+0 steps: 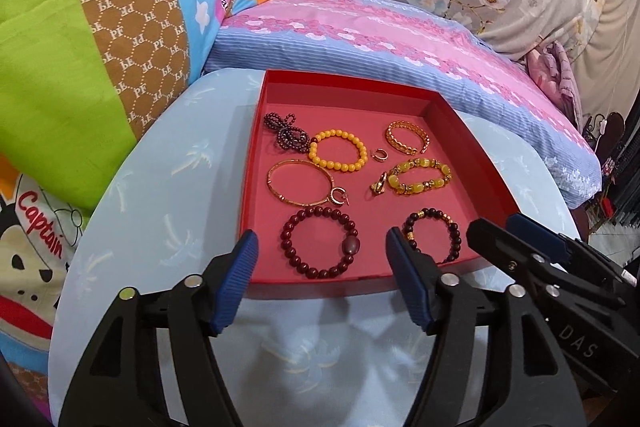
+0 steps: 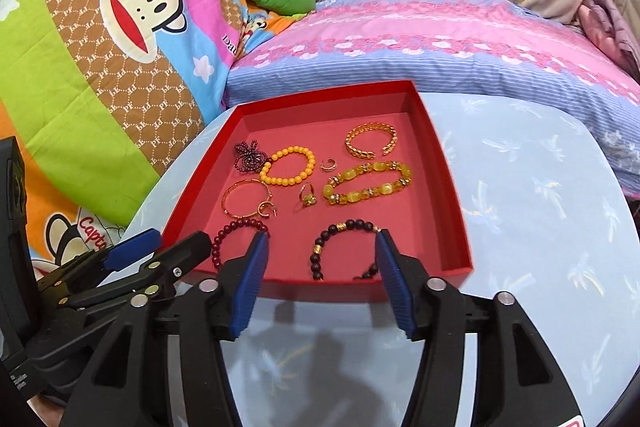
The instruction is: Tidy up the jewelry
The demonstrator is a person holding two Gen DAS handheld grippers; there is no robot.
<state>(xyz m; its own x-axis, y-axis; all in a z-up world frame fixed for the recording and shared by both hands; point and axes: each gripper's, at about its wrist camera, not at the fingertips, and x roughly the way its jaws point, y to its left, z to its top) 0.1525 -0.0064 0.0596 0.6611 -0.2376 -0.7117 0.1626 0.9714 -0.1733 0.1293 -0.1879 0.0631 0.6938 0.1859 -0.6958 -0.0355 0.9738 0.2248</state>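
Left wrist view: shallow square red cardboard tray (image 1: 256,131) resting on round table under pale blue palm-print cloth (image 1: 160,211), with blue-and-pink floral pillow (image 1: 400,39) just behind and bright cartoon-monkey quilt (image 1: 100,27) to the left. Inside the tray, all apart from the pads: dark red bead bracelet with one large oval bead (image 1: 320,245) at the near edge, dark bead bracelet with gold spacers (image 1: 434,233) beside it, thin gold bangle (image 1: 298,183) touching small gold hoop earring (image 1: 340,195), yellow bead bracelet (image 1: 338,150), tangled dark purple bead strand (image 1: 288,133) at the far left, gold chain-link cuff (image 1: 406,137), chunky yellow-green stone bracelet (image 1: 424,177), gold ring (image 1: 378,185) just beside it, tiny gold ear cuff (image 1: 378,155). Left hand-held gripper (image 1: 320,255) spread wide, blue ribbed pads empty, hovering over the tray's near edge. Right hand-held gripper (image 1: 496,227) entering from the right edge. Right wrist view: right hand-held gripper (image 2: 320,247) likewise spread apart and gripping nothing, pads flanking the dark bracelet with gold spacers (image 2: 344,227) below without pressing it; left hand-held gripper (image 2: 168,247) visible at lower left, beside the tray's near left corner.
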